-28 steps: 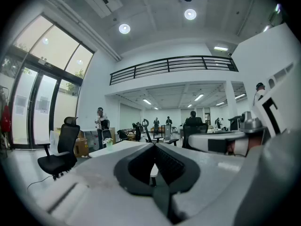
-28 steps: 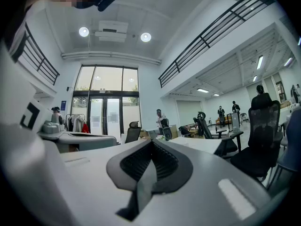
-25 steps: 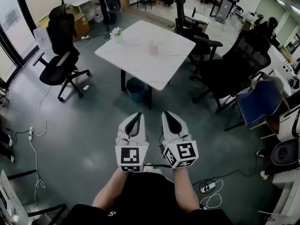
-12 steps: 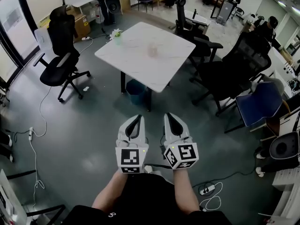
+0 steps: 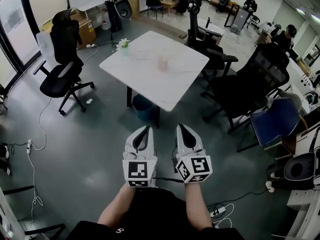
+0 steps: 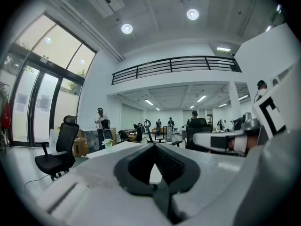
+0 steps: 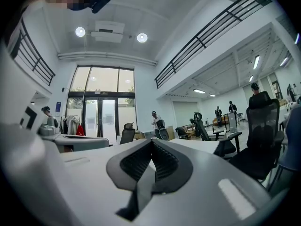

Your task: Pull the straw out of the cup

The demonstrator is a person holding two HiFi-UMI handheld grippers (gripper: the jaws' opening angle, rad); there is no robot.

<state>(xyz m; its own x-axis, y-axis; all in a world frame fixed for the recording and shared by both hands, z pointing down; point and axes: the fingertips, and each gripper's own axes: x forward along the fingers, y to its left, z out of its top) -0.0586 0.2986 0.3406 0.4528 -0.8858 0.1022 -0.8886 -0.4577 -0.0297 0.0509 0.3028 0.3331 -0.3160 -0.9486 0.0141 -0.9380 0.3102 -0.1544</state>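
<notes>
Floor: smooth grey floor [image 5: 90, 149]; a white power strip [image 5: 28, 145] with its cable lies at the left.
Furniture: white square bench [image 5: 135, 74] mid-room; black office chair [image 5: 62, 59] to its left, black mesh chair [image 5: 260, 69] to its right, blue chair [image 5: 275, 115] nearer.
Windows: tall glazed wall [image 6: 42, 93].
Light: 2 round ceiling lamps [image 6: 127, 28].
Upper level: black mezzanine railing [image 6: 174, 64].

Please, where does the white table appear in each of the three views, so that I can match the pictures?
Head view: the white table is in the upper middle of the picture.
Left gripper view: the table is a thin pale strip just left of the jaw tips.
Right gripper view: the table is a pale strip just right of the jaw tips.
Shared landmark: the black office chair left of the table.
</notes>
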